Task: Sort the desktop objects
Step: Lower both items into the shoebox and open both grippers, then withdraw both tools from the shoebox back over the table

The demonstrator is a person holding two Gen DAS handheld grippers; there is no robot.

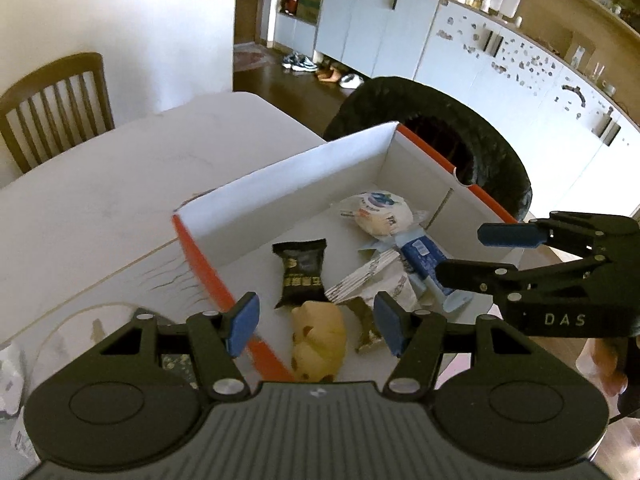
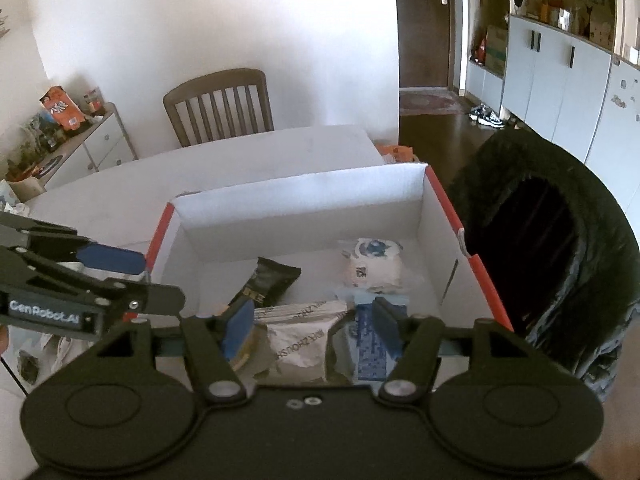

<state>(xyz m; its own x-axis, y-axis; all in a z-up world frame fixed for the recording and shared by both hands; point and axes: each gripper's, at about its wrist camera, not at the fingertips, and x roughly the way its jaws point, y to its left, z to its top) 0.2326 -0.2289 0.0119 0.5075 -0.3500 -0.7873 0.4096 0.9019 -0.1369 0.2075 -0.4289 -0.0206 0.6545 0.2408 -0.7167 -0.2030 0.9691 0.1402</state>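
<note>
- White desk (image 1: 120, 184) carried our box (image 1: 288, 184), already holding several snacks (sorting seemed nearly done).
- Left gripper (image 1: 316, 324) and right gripper (image 2: 314, 330) hovered, fingers wide apart, holding nothing.

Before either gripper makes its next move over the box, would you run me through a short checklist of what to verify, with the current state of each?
1. Left gripper open and empty: ok, nothing sits between its blue pads.
2. Right gripper open: ok; whether its pads touch the white packet below, cannot tell.
3. The two grippers clear of each other: ok, they are apart in both views.
4. Sorted items inside the box: ok, the black snack packet, yellow toy and round white packet all lie on its floor.
5. Items remaining outside the box: cannot tell, the near table is mostly hidden.
</note>
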